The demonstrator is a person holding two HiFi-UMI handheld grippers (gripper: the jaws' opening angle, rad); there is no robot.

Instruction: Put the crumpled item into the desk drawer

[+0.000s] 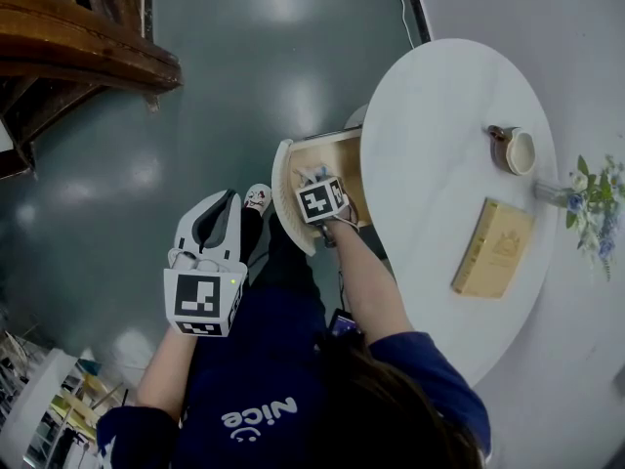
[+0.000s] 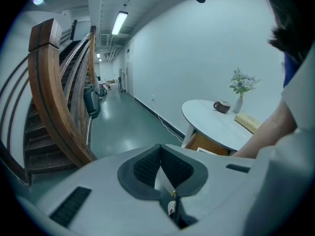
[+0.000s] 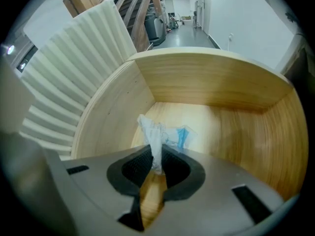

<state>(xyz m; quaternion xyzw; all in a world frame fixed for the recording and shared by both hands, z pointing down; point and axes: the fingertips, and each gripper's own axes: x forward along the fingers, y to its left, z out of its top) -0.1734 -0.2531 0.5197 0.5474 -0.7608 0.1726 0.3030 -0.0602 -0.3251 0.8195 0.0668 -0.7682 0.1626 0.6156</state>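
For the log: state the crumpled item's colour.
Crumpled item: white with a blue patch; right gripper view shows it best.

In the open pale wooden drawer, at the left edge of the round white desk: crumpled white-and-blue paper item, between the right gripper's jaws. On the desk: brown ceramic mug, tan rectangular book nearer, small vase of flowers right of both. Left of the drawer, over the floor: left gripper.
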